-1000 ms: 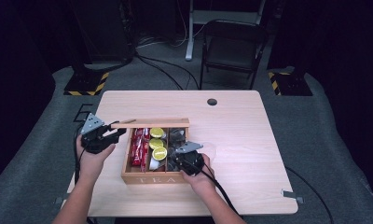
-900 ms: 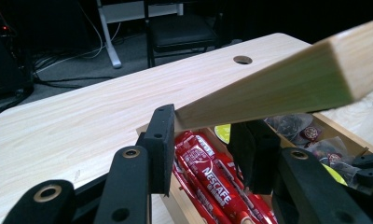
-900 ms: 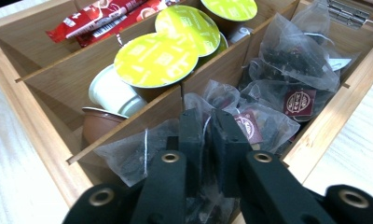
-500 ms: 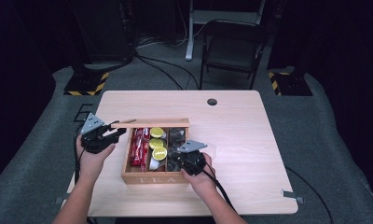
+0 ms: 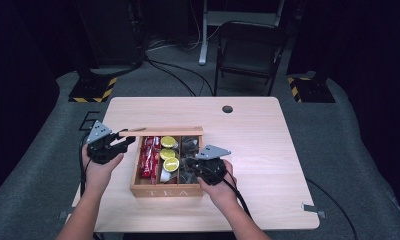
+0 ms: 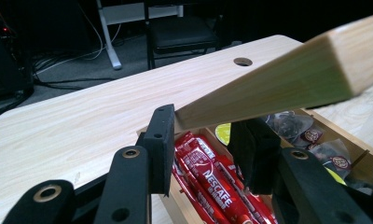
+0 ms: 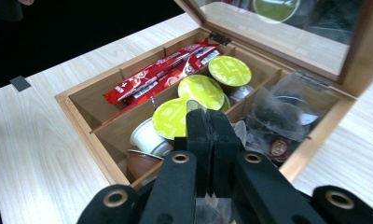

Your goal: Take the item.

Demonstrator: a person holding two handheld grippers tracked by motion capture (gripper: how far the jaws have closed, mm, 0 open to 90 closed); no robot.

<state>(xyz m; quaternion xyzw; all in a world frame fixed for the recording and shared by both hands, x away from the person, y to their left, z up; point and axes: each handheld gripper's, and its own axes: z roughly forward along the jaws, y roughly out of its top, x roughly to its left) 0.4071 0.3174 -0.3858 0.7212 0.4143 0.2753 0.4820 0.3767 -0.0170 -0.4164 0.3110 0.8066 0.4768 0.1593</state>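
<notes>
Wooden tea box (image 5: pixel 160 191) sitting mid-table, lid (image 5: pixel 163 132) propped up. Left gripper (image 5: pixel 119 143) just off the box's left wall, clamped on the lid's edge (image 6: pixel 268 84). Right gripper (image 5: pixel 194 165) over the box's right compartment, jaws pressed together, maybe pinching a clear tea bag (image 7: pixel 287 112), hard to tell. Red Nescafe sticks (image 6: pixel 212 179) in the left compartment, green-topped pods (image 7: pixel 201 91) in the middle.

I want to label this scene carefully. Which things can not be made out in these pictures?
Right gripper view: whether the shut right gripper pinches anything; its own fingers hide it.
Right gripper view: the brown capsule, half behind the box wall.
Left gripper view: the lid, far end cut off by the right edge.
Left gripper view: sachet labels, too small to read.
</notes>
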